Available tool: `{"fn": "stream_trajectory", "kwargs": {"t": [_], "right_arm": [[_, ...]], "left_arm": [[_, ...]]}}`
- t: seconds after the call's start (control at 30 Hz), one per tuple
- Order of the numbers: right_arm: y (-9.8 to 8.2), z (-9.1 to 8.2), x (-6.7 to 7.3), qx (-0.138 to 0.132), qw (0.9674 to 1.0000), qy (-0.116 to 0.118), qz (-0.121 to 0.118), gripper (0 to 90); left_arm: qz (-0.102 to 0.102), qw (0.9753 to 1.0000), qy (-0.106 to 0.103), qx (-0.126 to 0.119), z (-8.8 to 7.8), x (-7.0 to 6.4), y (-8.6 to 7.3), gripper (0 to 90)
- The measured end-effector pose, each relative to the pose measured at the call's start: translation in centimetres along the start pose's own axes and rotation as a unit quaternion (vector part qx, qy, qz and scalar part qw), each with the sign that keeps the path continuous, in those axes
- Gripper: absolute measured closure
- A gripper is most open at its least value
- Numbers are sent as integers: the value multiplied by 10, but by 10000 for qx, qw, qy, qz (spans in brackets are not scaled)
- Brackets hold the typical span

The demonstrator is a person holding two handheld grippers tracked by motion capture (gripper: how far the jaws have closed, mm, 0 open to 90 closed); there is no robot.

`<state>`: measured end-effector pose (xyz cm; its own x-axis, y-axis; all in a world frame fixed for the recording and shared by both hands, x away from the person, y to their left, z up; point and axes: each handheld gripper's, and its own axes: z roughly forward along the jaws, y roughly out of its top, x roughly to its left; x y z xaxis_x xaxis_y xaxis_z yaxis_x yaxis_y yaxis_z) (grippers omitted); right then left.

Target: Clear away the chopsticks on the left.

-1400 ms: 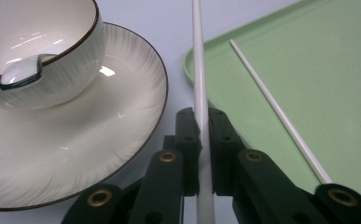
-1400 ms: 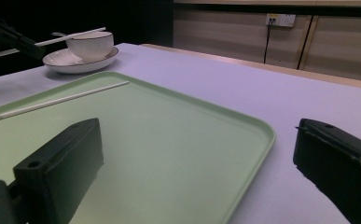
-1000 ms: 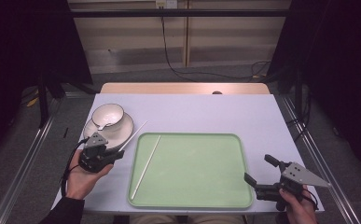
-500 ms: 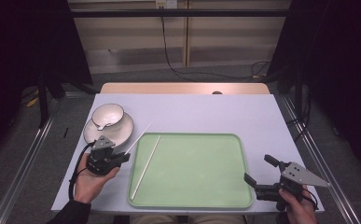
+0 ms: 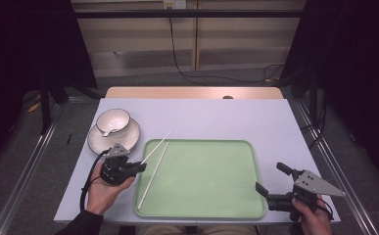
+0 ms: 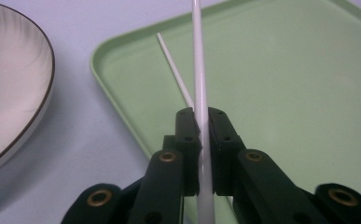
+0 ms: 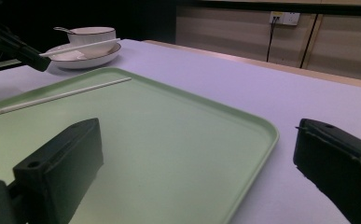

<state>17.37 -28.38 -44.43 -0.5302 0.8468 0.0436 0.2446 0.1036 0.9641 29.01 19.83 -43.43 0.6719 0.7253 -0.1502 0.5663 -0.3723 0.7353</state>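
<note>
From above, the left claw (image 5: 139, 167), clamped on a white chopstick (image 5: 155, 146), had drifted toward the green tray (image 5: 236, 147), where its twin (image 5: 153, 174) already lay; release looked near. Along the left claw's jaws, the held stick (image 6: 200, 93) crossed the tray's rim (image 6: 122, 107). Beside the tray, the right claw (image 7: 192, 177) stayed open, empty, unmoved.

Even overhead light on the table (image 5: 216, 117), dark surroundings. Soft glare on the tray (image 7: 178, 154); near jaws blur in both gripper views.
</note>
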Motion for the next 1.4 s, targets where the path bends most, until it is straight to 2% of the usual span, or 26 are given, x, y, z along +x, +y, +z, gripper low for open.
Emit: {"fn": "stream_trajectory", "kwargs": {"t": [0.03, 0.07, 0.1, 0.2, 0.3, 0.43, 0.6, 0.63, 0.7, 0.77, 0.83, 0.87, 0.9, 0.93, 0.97, 1.03, 1.07, 1.13, 1.2, 1.23, 1.4], "right_arm": [[0, 0, 0, -2, 10000, 0, -5, 10], [0, 0, 0, 2, 10000, 3, 1, 10], [0, 0, 0, 2, 10000, -6, 8, 10], [0, 0, 0, 4, 10000, -1, -7, 10], [0, 0, 0, 7, 10000, 3, -5, 10], [0, 0, 0, 0, 10000, -4, 0, 10], [0, 0, 0, 24, 10000, 1, -7, 10], [0, 0, 1, 20, 10000, -14, -17, 10], [0, 0, 1, 18, 10000, -9, -20, 10], [-1, 0, 0, 16, 10000, 2, -19, 10], [-1, 0, 0, 8, 10000, -21, -11, 10], [-1, -1, 0, 13, 10000, -7, -6, 10], [-1, -1, 0, 16, 10000, 5, 2, 10], [-1, -1, 0, 15, 10000, 5, 1, 10], [-1, -1, 0, 15, 10000, 6, 0, 10], [-1, 0, 0, 9, 10000, -14, -2, 10], [-1, 0, 0, 6, 10000, -14, -4, 10], [-1, 0, 0, 11, 10000, -13, -12, 10], [-1, 0, 0, 22, 10000, -6, -3, 10], [-1, 0, -1, 19, 10000, 8, -19, 10], [-1, 0, 0, 35, 10000, -5, -10, 10]], "left_arm": [[33, 10000, -31, 14, 1, 0, 1, 844], [-45, 10000, -5, -32, 2, -2, 2, 844], [4, 10000, 50, 8, 3, -3, 2, 844], [39, 10000, 24, 34, 9, -10, 5, 844], [117, 9998, -14, 161, 15, -14, 7, 843], [10, 9999, 86, 82, 20, -20, 10, 843], [22, 9998, 127, 144, 26, -27, 15, 843], [6, 9996, 196, 187, 27, -29, 16, 844], [-10, 9996, 169, 229, 30, -31, 17, 844], [-109, 9992, 269, 275, 32, -33, 18, 844], [-132, 9992, 199, 308, 34, -35, 19, 844], [-181, 9992, 169, 310, 36, -36, 19, 844], [-54, 9992, 116, 391, 38, -37, 19, 844], [-39, 9989, 202, 419, 39, -39, 19, 844], [-91, 9990, 162, 405, 40, -39, 18, 844], [-61, 9987, 184, 475, 42, -40, 17, 844], [-154, 9988, 199, 431, 44, -40, 16, 844], [-186, 9979, 272, 566, 45, -39, 15, 844], [-293, 9972, 349, 591, 49, -39, 13, 844], [-319, 9972, 301, 605, 50, -39, 11, 844], [-267, 9961, 411, 730, 58, -42, 9, 844]]}}
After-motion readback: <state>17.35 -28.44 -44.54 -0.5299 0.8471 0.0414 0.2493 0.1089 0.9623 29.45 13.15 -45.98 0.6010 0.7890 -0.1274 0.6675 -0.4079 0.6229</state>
